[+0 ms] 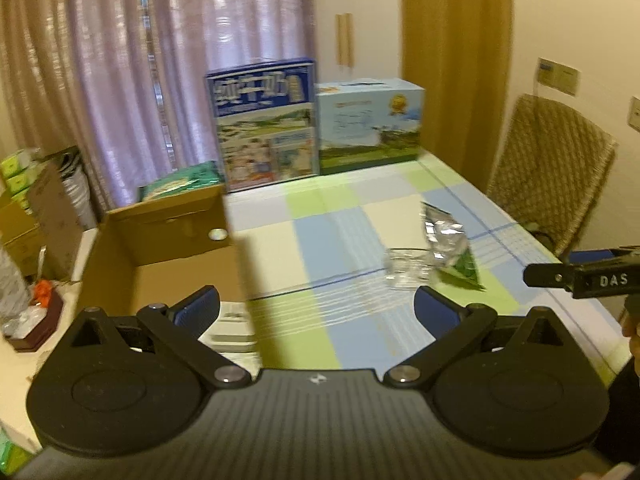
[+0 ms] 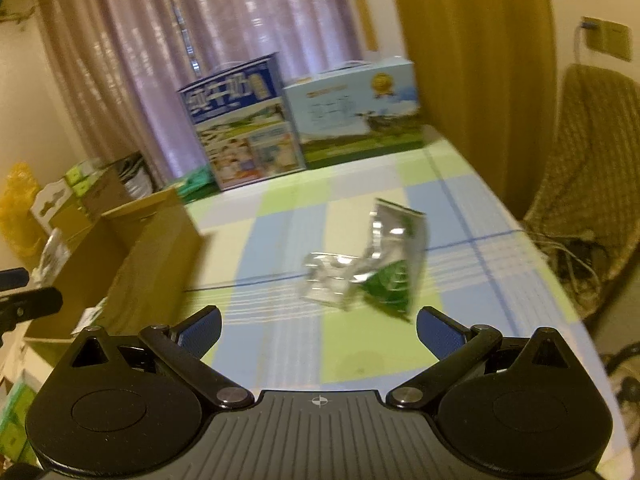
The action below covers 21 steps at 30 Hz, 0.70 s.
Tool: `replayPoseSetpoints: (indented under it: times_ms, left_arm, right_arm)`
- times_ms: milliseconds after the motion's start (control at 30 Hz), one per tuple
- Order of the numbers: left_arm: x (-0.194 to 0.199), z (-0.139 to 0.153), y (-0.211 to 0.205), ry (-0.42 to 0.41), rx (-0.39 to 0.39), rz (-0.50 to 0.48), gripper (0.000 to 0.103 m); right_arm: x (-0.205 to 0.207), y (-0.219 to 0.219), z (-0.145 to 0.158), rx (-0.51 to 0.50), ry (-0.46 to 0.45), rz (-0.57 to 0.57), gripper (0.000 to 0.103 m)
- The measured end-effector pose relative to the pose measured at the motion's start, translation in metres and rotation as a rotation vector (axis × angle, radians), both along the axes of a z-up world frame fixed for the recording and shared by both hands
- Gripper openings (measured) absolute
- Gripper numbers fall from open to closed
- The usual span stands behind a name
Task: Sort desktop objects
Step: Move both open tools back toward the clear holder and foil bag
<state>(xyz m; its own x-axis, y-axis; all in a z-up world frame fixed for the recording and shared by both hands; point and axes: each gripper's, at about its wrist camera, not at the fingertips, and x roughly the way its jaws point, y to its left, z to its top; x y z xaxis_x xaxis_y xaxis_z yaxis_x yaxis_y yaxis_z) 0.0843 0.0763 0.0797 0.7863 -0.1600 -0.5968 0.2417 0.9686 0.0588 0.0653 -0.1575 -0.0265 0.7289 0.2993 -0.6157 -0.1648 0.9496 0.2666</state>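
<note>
Blue-padded left gripper point(image 1: 316, 312) and right gripper point(image 2: 318, 330) are both spread wide, holding nothing, above the bench point(image 2: 360, 352).

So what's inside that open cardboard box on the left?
The cardboard box looks mostly bare: brown inner walls and floor show. Its near corner is hidden behind the left claw, where something white and flat peeks out, too blurred to name.

Your crumpled silver-and-green snack bag point(image 2: 394, 256) lies on the checked tablecloth point(image 2: 352, 356), touching a clear plastic wrapper point(image 2: 326, 282); the open cardboard box point(image 1: 160, 248) sits left.
</note>
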Motion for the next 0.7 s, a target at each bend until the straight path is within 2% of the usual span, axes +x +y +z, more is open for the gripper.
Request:
replayPoseSetpoints:
  times_ms: [300,700]
  left_arm:
    - [0.017,-0.024,-0.058,0.048,0.0,-0.094,0.102]
    - [0.055,-0.06,-0.094,0.101,0.006,-0.129,0.101]
  right_arm:
    - [0.002,-0.044,-0.005,0.003,0.011,-0.073,0.101]
    - [0.028,-0.066,-0.029,-0.02,0.042,-0.081,0.101]
